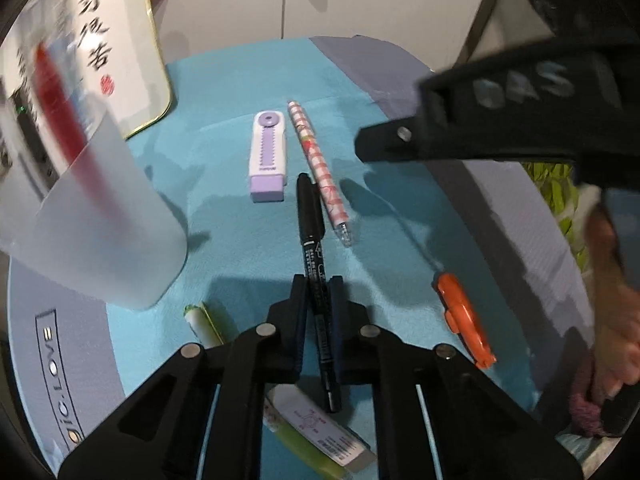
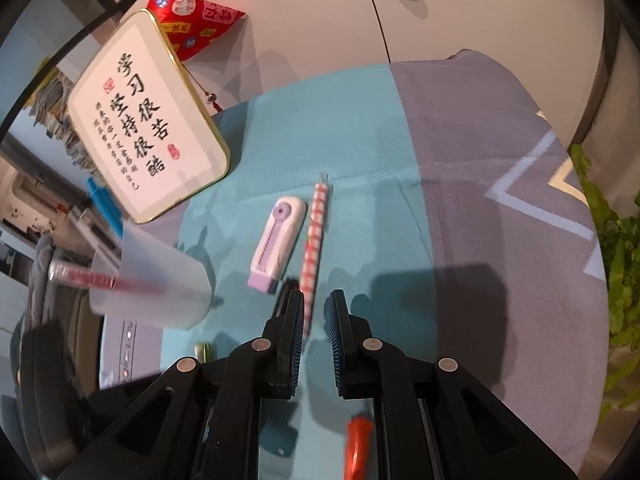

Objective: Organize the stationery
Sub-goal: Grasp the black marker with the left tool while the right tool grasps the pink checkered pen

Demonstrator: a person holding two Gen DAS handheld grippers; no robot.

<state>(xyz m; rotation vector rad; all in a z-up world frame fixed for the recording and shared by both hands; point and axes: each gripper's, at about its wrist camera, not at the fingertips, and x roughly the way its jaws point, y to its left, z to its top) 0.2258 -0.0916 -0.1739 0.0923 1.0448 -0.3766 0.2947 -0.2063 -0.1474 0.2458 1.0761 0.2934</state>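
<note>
My left gripper (image 1: 318,280) is shut on a black marker pen (image 1: 312,220) that points away over the teal cloth (image 1: 224,152). A pink checked pen (image 1: 320,168) and a purple-and-white eraser (image 1: 268,156) lie just beyond it. A frosted cup (image 1: 88,216) holding a red pen stands at the left. My right gripper (image 2: 316,296) is open and empty above the pink checked pen (image 2: 314,248), near the eraser (image 2: 276,244). The cup (image 2: 160,284) is at its left. The right gripper also shows in the left wrist view (image 1: 480,120).
An orange clip-like tool (image 1: 464,312) lies at the right, a green-tipped pen (image 1: 204,320) and a boxed eraser (image 1: 320,432) near the left gripper's base. A framed calligraphy sign (image 2: 140,136) stands at the back left. The grey bedcover (image 2: 500,200) extends right.
</note>
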